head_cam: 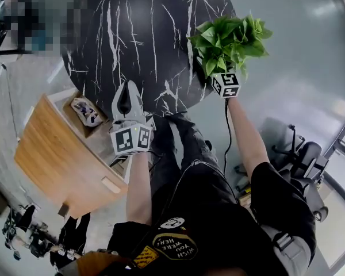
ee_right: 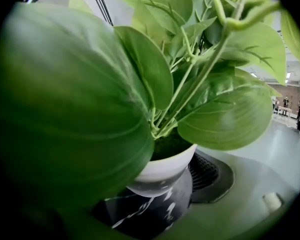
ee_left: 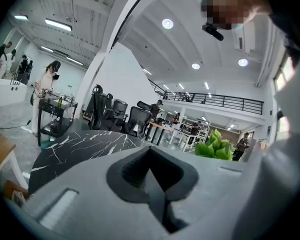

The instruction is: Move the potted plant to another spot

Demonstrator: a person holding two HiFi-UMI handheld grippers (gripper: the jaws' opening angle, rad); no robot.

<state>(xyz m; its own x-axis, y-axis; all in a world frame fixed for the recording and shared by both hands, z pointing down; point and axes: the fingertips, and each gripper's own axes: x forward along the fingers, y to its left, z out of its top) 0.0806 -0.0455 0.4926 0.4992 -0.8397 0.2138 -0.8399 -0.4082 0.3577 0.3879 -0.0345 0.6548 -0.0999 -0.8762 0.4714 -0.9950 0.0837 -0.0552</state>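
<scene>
The potted plant [head_cam: 230, 39], broad green leaves in a small white pot [ee_right: 165, 171], hangs at the right edge of the round black marble table [head_cam: 132, 39]. My right gripper [head_cam: 225, 69] is shut on the pot, and the leaves hide most of its jaws. In the right gripper view the pot sits between the jaws of the right gripper [ee_right: 160, 194], with the marble table [ee_right: 140, 214] just below it. My left gripper [head_cam: 125, 94] points at the table's near edge with its jaws together and nothing in them. In the left gripper view, the left gripper [ee_left: 151, 156] faces across the table [ee_left: 80, 144] and the plant [ee_left: 215, 148] shows at the right.
A wooden desk [head_cam: 57, 154] holding a small object stands left of the person's legs. A black office chair [head_cam: 302, 154] is on the grey floor at the right. More chairs [ee_left: 117, 116], a cart [ee_left: 55, 116] and standing people [ee_left: 45, 91] lie beyond the table.
</scene>
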